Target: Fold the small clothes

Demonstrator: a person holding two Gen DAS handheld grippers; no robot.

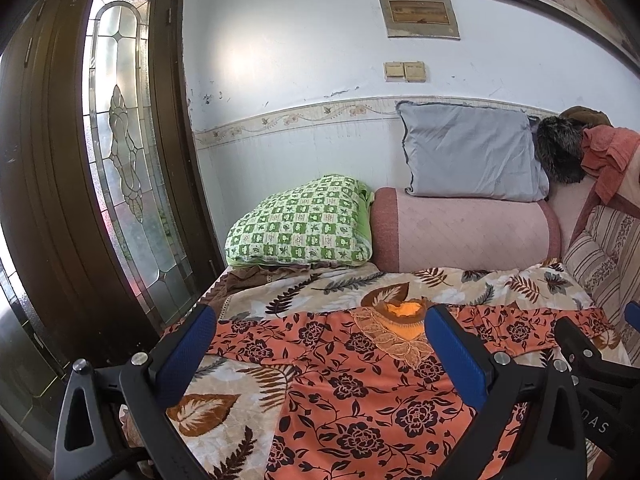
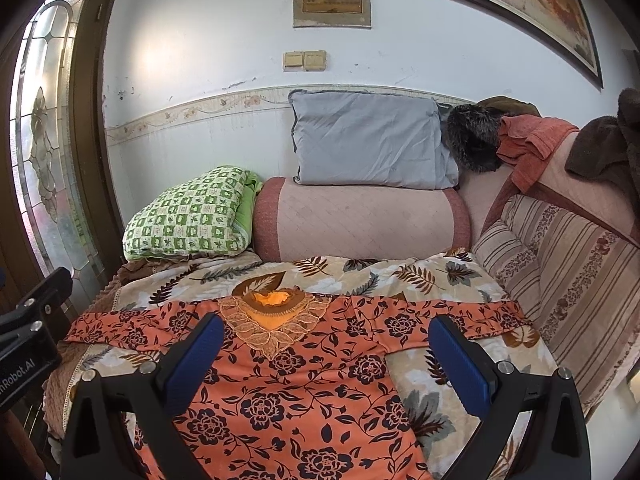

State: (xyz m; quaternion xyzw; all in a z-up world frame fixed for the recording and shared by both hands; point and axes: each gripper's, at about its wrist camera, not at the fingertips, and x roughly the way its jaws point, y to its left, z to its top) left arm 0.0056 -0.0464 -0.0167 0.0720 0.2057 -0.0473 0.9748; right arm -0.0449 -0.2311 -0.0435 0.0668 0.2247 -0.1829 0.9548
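— See that orange floral top (image 2: 304,392)? It's spread flat, front up, on the leaf-print bedcover (image 2: 400,276), filling the lower middle of both views. The embroidered neckline (image 2: 276,320) is at the far end and the hem comes toward us, out of the bottom of the frame.

— So its length runs straight away from the tools?

— The body does. The sleeves lie across, one toward the lower left of the frame, one (image 2: 472,316) toward the right.

— And the grippers?

— Both hang above the near part of the top with their blue pads spread wide, nothing between them. The left gripper (image 1: 320,344) frames the neckline and the left shoulder; the right gripper (image 2: 326,352) is over the chest and the right armpit.

— Which would go first, then?

— I'd guess a sleeve gets turned in. The right one is nearer the right sleeve, the left one nearer the sleeve (image 1: 248,332) by the glass door (image 1: 120,140). Each would have to reach forward and outward to its own side.

— Anything close by?

— Beyond the neckline, a green checked pillow (image 2: 192,216) and a pink bolster (image 2: 360,220) with a grey pillow (image 2: 368,140) on top, against the wall. Well apart from the top.
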